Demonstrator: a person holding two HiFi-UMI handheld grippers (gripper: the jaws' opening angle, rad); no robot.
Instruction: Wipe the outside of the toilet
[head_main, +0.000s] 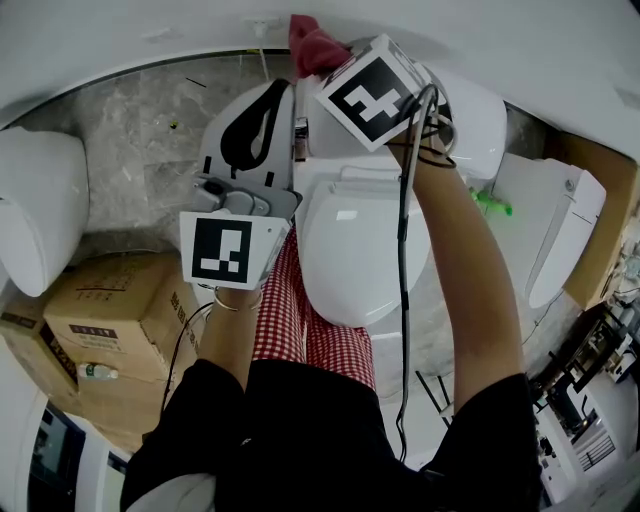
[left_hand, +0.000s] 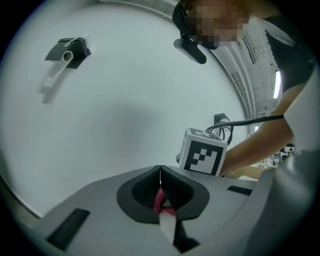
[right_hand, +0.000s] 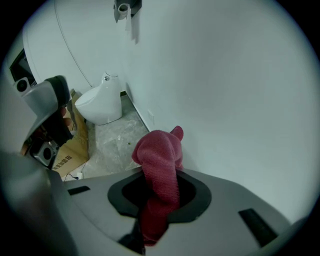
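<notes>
The white toilet (head_main: 350, 250) stands below me with its lid down, and its tank (head_main: 472, 112) is against the white wall. My right gripper (head_main: 326, 66) reaches over the tank's left end, shut on a red cloth (head_main: 314, 44) that sticks up next to the wall. In the right gripper view the red cloth (right_hand: 160, 160) bulges out of the shut right gripper (right_hand: 158, 186), close to the wall. My left gripper (head_main: 272, 100) hovers left of the tank, jaws together. The left gripper (left_hand: 160, 174) faces bare wall; a small pink and white scrap shows low between its jaws.
Other white toilets stand at the left (head_main: 35, 220) and the right (head_main: 548, 230). Cardboard boxes (head_main: 110, 320) sit on the marble floor at the lower left. Something green (head_main: 490, 205) lies beside the tank. A wall fixture (left_hand: 70, 50) is mounted high up.
</notes>
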